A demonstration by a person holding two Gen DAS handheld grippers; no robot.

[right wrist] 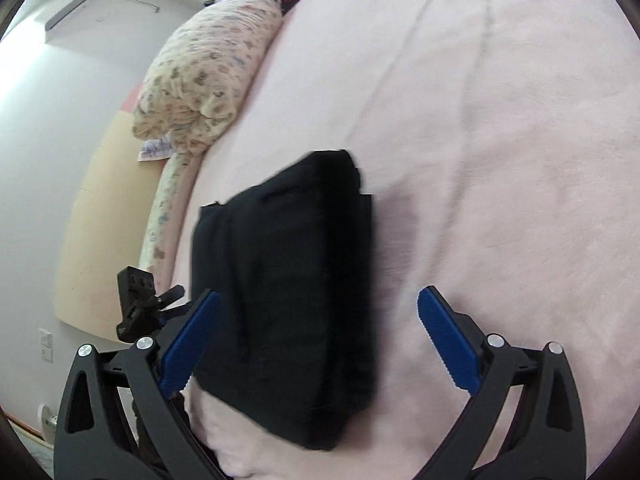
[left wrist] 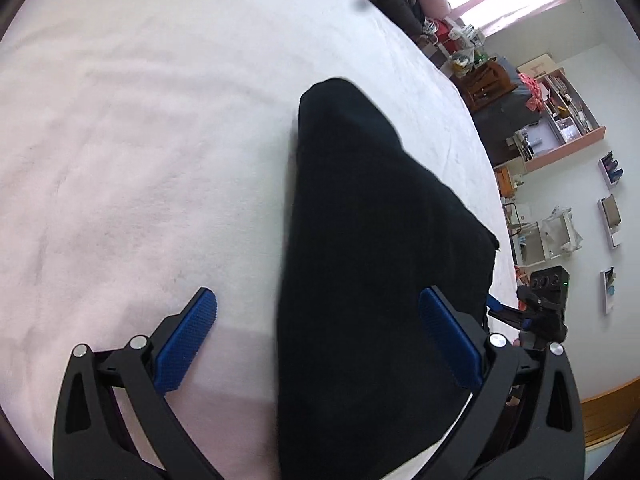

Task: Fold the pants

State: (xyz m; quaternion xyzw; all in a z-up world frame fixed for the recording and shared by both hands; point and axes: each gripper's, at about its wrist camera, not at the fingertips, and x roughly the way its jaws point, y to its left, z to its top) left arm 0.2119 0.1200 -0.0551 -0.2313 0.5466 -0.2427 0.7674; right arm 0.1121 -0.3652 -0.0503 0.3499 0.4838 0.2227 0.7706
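The black pants (left wrist: 372, 248) lie folded into a thick stack on the pink bed sheet (left wrist: 140, 140). In the left wrist view my left gripper (left wrist: 318, 300) stands open above the near end of the stack, its blue pads (left wrist: 188, 340) well apart and off the cloth. The right wrist view shows the same black pants (right wrist: 292, 288) as a compact folded block. My right gripper (right wrist: 320, 300) is open wide over it, one blue pad (right wrist: 192, 340) at the block's left edge, the other over bare sheet. Nothing is held.
A rolled floral quilt (right wrist: 200, 84) lies along the bed's far side by the wall. Past the bed's right edge stand cluttered shelves (left wrist: 560, 120) and a desk. The other gripper (left wrist: 540, 312) shows at the bed's edge, and its counterpart (right wrist: 138, 304) in the right wrist view.
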